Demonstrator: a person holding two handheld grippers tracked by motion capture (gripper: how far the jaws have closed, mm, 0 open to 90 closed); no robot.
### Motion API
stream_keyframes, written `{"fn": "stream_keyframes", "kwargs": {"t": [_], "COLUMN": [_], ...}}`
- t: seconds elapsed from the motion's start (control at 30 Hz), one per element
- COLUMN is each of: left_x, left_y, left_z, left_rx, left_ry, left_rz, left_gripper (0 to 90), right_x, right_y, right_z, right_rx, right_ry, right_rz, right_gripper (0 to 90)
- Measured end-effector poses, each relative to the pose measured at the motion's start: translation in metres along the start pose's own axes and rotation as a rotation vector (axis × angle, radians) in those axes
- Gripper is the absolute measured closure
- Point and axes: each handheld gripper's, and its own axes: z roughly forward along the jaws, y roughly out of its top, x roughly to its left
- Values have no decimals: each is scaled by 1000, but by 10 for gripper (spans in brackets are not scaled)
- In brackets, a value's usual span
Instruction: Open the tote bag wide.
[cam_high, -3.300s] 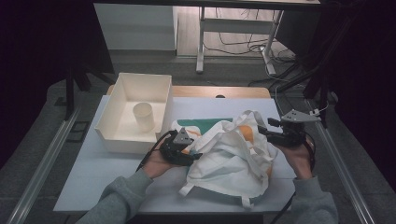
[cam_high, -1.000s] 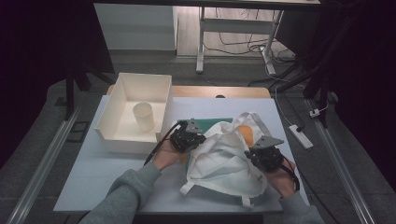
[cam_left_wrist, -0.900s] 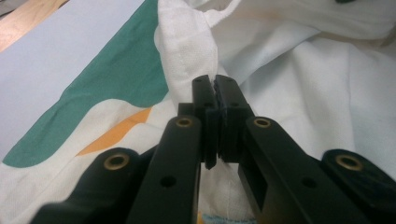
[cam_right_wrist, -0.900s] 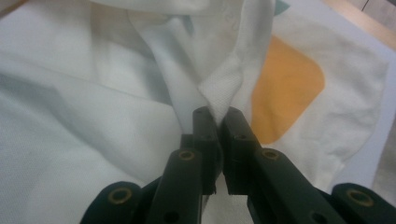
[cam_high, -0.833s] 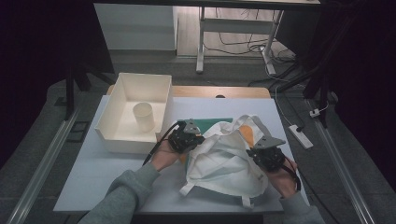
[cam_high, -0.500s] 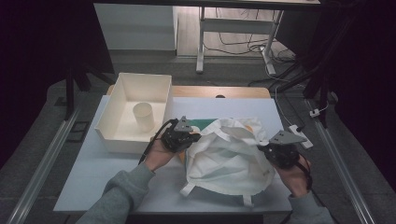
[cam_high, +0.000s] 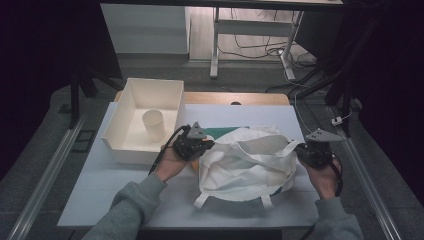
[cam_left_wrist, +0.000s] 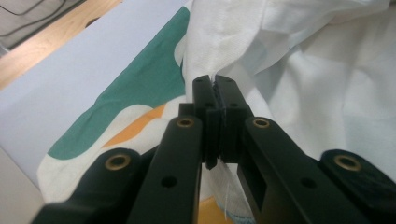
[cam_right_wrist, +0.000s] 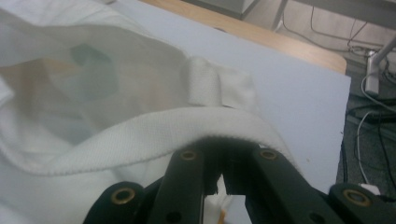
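A white cloth tote bag (cam_high: 245, 162) lies on the pale table, its two straps hanging toward the near edge. My left gripper (cam_high: 202, 147) is shut on the bag's left rim; in the left gripper view its jaws (cam_left_wrist: 215, 86) pinch a fold of white cloth (cam_left_wrist: 317, 70) above a green and orange print (cam_left_wrist: 140, 93). My right gripper (cam_high: 300, 152) is shut on the bag's right rim. In the right gripper view a woven strap (cam_right_wrist: 140, 135) drapes over the jaws (cam_right_wrist: 223, 170) and hides their tips. The bag's mouth (cam_right_wrist: 84, 84) gapes between the two grippers.
A white bin (cam_high: 120, 150) stands at the table's left with a pale cup (cam_high: 154, 124) upright inside. A wooden strip (cam_high: 235, 98) runs along the far edge. A small white device on a cable (cam_high: 339, 120) lies off the right side. Bare table (cam_high: 100, 190) lies near left.
My right gripper has moved right and a little up with the bag's rim, stretching the bag wider. The orange patch inside is covered. The left gripper has stayed put.
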Motion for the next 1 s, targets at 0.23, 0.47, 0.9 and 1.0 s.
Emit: {"fn": "stream_keyframes", "kwargs": {"t": [0.23,0.47,0.9,1.0], "left_x": [0,4,10,10], "left_y": [1,-2,-8,-8], "left_z": [19,35,52,50], "left_rx": [37,64,99,95], "left_ry": [16,19,24,18], "left_rz": [-10,-32,-51,-49], "left_gripper": [877,875,866,851], "right_x": [-20,-31,-28,-28], "right_y": [-4,-12,-23,-17], "right_z": [36,53,73,67], "right_rx": [52,81,147,206], "right_ry": [-10,-6,-16,-18], "right_rz": [49,84,80,58], "right_gripper": [860,858,842,691]}}
